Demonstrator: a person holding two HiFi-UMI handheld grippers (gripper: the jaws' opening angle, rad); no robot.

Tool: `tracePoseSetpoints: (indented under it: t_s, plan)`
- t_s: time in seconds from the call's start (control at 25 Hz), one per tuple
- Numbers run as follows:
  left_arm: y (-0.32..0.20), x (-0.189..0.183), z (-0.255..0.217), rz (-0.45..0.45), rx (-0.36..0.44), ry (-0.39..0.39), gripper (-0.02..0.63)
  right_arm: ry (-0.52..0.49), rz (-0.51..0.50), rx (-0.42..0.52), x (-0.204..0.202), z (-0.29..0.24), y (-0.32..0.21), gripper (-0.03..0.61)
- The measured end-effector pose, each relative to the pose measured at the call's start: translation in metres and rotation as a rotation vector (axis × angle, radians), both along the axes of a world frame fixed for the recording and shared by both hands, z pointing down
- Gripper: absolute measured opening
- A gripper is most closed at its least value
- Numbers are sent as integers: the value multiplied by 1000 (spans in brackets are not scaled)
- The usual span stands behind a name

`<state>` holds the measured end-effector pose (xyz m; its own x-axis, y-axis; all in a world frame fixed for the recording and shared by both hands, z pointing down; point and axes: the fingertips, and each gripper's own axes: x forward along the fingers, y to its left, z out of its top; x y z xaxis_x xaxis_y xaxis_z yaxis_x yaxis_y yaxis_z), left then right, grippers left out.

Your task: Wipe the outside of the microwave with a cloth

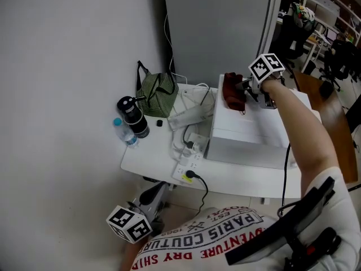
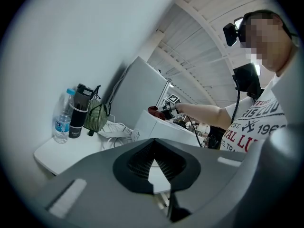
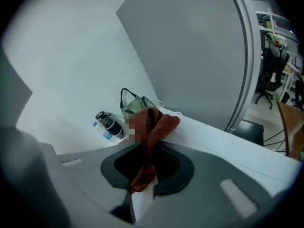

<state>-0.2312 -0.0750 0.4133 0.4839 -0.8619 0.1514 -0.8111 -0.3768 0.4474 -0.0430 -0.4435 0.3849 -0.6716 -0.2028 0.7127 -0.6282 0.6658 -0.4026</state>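
A white microwave [image 1: 254,131] stands on a small white table [image 1: 146,157]. My right gripper [image 1: 243,88] is shut on a dark red cloth [image 1: 232,90], which rests on the microwave's top near its back left corner. In the right gripper view the cloth [image 3: 154,132] bunches out from between the jaws over the microwave's top [image 3: 223,144]. My left gripper [image 1: 148,208] hangs low in front of the table, below its edge. Its jaws are shut with nothing between them; the left gripper view shows the microwave [image 2: 159,126] and the cloth [image 2: 154,110] far off.
On the table's left stand a clear water bottle [image 1: 124,133], a black flask [image 1: 133,116] and a green checked bag [image 1: 157,88]. White cables and a power strip [image 1: 189,164] lie beside the microwave. A grey panel [image 1: 217,27] rises behind; walls close the left.
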Motion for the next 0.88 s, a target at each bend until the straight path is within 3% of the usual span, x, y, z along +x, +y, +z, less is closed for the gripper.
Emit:
tracePoseSetpoints:
  t_s: [0.28,0.88]
  plan:
    - [-20,34,-5,64,-11,-22,6,57,66,18,87,2,-8,44]
    - [-56,151,-8,293,-35,-46,6,-29,374,4,325,-1,12,46]
